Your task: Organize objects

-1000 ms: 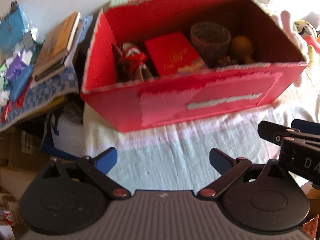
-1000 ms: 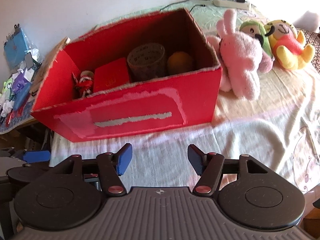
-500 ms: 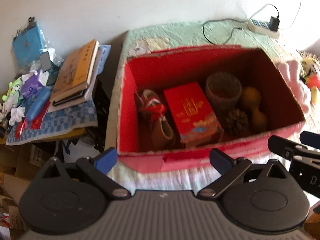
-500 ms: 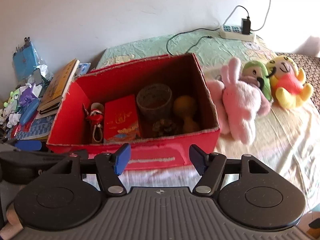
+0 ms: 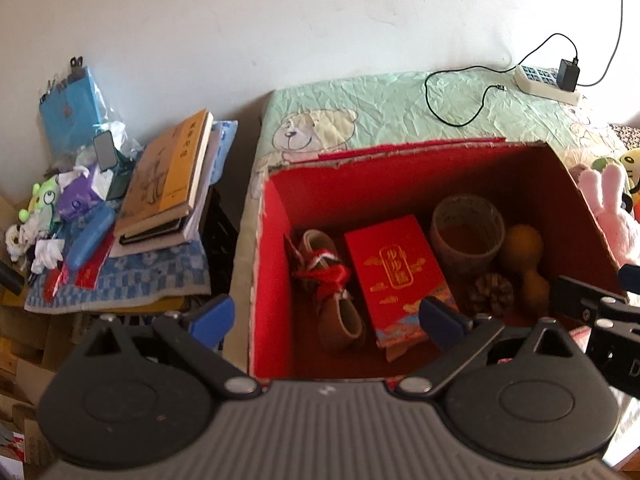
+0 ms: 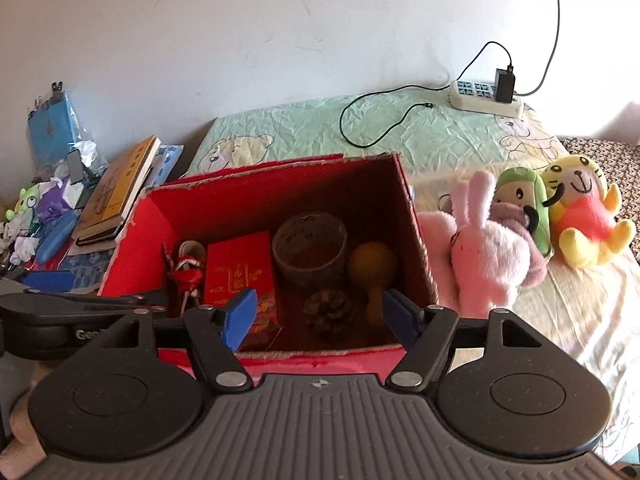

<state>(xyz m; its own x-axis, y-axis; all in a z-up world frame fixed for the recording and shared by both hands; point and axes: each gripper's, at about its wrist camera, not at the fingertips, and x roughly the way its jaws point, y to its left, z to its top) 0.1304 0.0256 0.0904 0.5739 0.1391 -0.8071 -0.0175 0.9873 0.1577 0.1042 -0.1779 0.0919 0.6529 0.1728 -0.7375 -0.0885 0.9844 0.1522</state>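
Note:
An open red cardboard box (image 5: 276,216) (image 6: 152,220) sits on the bed. Inside lie a small boot with red string (image 5: 332,292) (image 6: 188,268), a red packet with gold print (image 5: 396,272) (image 6: 240,268), a round woven pot (image 5: 466,232) (image 6: 310,244), a pine cone (image 5: 490,292) (image 6: 326,310) and a brown gourd (image 5: 524,260) (image 6: 372,268). My left gripper (image 5: 326,318) is open and empty above the box's near left part. My right gripper (image 6: 320,314) is open and empty above the box's near edge.
A pink bunny (image 6: 484,252), a green plush (image 6: 524,204) and a yellow plush (image 6: 580,212) lie right of the box. Books (image 5: 168,176) and clutter sit on a side table at left. A power strip (image 6: 484,98) with cable lies by the wall.
Both grippers have risen and moved forward, from facing the box's front wall to looking down into it. Both stay open and empty.

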